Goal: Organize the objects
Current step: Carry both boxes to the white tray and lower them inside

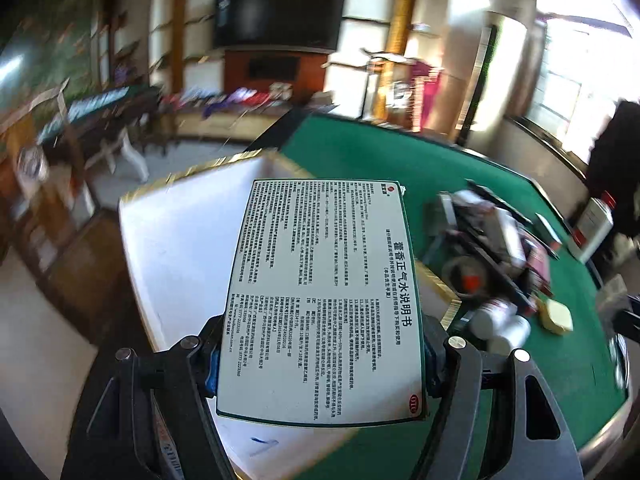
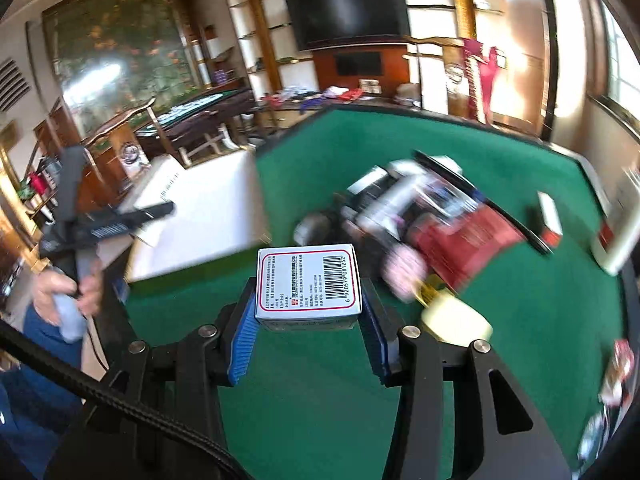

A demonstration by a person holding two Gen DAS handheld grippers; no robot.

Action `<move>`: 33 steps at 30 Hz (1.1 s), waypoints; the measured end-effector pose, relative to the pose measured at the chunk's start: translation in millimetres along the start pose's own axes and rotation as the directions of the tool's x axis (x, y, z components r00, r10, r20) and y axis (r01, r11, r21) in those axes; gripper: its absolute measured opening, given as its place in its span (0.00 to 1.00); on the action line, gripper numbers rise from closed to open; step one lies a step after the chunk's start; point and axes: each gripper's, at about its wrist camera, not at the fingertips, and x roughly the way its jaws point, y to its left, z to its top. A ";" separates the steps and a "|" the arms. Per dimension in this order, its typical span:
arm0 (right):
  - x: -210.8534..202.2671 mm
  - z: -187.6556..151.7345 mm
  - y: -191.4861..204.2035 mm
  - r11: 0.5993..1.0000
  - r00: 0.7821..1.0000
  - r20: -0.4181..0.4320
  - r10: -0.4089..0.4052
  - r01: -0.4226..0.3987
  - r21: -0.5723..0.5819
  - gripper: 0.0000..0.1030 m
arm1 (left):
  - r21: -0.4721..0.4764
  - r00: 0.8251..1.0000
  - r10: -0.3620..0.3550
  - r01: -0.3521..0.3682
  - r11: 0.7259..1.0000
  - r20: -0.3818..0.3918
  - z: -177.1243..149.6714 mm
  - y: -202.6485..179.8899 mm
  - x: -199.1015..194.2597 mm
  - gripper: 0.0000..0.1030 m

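My left gripper [image 1: 320, 356] is shut on a flat white medicine box [image 1: 320, 280] with a green edge and dense black print, its blue pads pressing on both sides. It hangs over a white open carton [image 1: 180, 240] with a gold rim at the left edge of the green table [image 1: 360, 152]. My right gripper [image 2: 309, 320] is shut on a small white box [image 2: 310, 280] with a red border and a barcode, held above the green felt. In the right wrist view the left gripper [image 2: 120, 220] shows blurred at the left, over the same carton [image 2: 208, 216].
A blurred heap of boxes and bottles [image 2: 432, 220] lies mid-table, with white bottles [image 1: 500, 324] and a yellow pad [image 2: 456, 320] near it. A white bottle with a red cap [image 1: 592, 224] stands at the right. A person's hand [image 2: 68, 288] grips the left tool.
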 end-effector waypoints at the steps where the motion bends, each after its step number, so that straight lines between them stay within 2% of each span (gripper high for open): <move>1: 10.0 9.9 10.4 1.000 1.000 -0.008 0.016 -0.016 -0.014 0.44 | -0.018 1.000 0.014 -0.015 1.000 -0.020 -2.2 5.3 11.8 0.64; 3: 29.9 27.9 31.8 0.998 0.998 -0.024 0.053 -0.054 -0.037 0.44 | -0.049 0.998 0.045 -0.048 0.998 -0.054 -7.0 10.9 34.2 0.64; 5: 55.2 44.9 51.8 0.995 0.996 -0.056 0.067 -0.071 -0.066 0.44 | -0.049 0.992 0.108 -0.111 0.993 -0.060 -13.8 14.5 44.9 0.64; 6: 69.4 52.7 61.6 0.994 0.995 -0.072 0.068 -0.074 -0.077 0.44 | -0.046 0.992 0.115 -0.118 0.992 -0.058 -16.7 13.7 44.4 0.64; 8: 95.4 63.8 77.7 0.991 0.991 -0.112 0.075 -0.086 -0.098 0.44 | -0.034 0.990 0.138 -0.139 0.990 -0.030 -19.3 15.0 37.3 0.64; 10: 121.2 73.6 88.8 0.990 0.986 -0.144 0.080 -0.096 -0.103 0.44 | 0.020 0.980 0.200 -0.200 0.980 0.023 -18.6 12.7 32.2 0.64; 13: 148.3 80.1 96.3 0.990 0.981 -0.171 0.089 -0.105 -0.091 0.44 | 0.028 0.985 0.175 -0.175 0.984 0.005 -12.4 19.5 34.8 0.64; 16: 170.5 90.9 93.6 0.992 0.977 -0.182 0.106 -0.118 -0.052 0.44 | 0.037 0.984 0.181 -0.181 0.983 0.002 -2.6 29.6 40.1 0.64; 19: 190.9 98.4 96.3 0.993 0.975 -0.198 0.105 -0.113 -0.029 0.44 | 0.032 0.984 0.156 -0.154 0.988 -0.090 10.7 46.4 64.7 0.64; 21: 203.4 102.8 98.3 0.994 0.973 -0.207 0.105 -0.110 -0.016 0.44 | 0.040 0.977 0.184 -0.181 0.983 -0.110 8.8 52.0 71.3 0.64; 23: 211.5 107.0 105.6 0.996 0.974 -0.210 0.083 -0.090 -0.024 0.44 | 0.089 0.958 0.273 -0.266 0.960 -0.085 7.6 47.7 70.8 0.64; 25: 218.5 108.1 105.8 0.996 0.972 -0.218 0.086 -0.090 -0.011 0.44 | 0.137 0.953 0.291 -0.278 0.951 -0.086 3.7 42.6 69.1 0.64; 29: 227.9 112.6 99.7 0.995 0.966 -0.240 0.098 -0.100 0.008 0.44 | 0.245 0.932 0.355 -0.328 0.913 -0.076 -13.1 31.9 63.4 0.65; 30: 228.7 111.8 99.1 0.995 0.964 -0.245 0.101 -0.102 0.010 0.44 | 0.258 0.930 0.357 -0.324 0.910 -0.091 -18.4 33.3 60.9 0.65; 33: 225.8 109.4 101.3 0.991 0.958 -0.257 0.131 -0.134 0.007 0.44 | 0.241 0.943 0.307 -0.271 0.932 -0.126 -32.1 37.5 44.9 0.65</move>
